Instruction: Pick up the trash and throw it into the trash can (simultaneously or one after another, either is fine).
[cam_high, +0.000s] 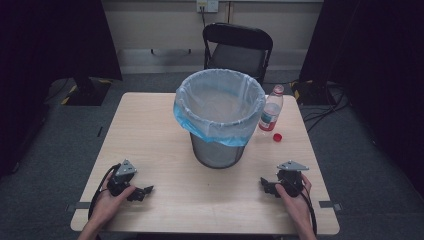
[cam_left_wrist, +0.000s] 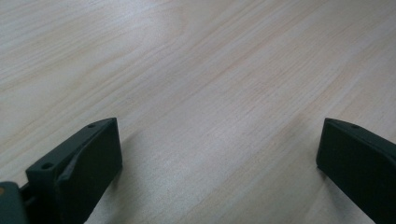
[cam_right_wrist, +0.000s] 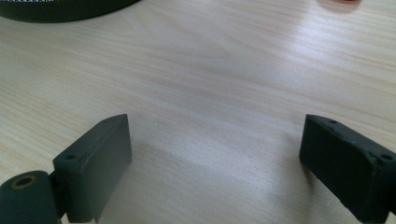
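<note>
A mesh waste bin lined with a pale blue bag stands in the middle of the wooden table. To its right stands a clear plastic bottle with a red label and no cap, and a red cap lies on the table beside it. My left gripper rests at the near left, open, with bare wood between its jaws. My right gripper rests at the near right, also open over bare wood. The bin's base and the red cap show at the top of the right gripper view.
A black folding chair stands behind the table. Cables lie on the grey floor at the right. Dark curtains hang on both sides.
</note>
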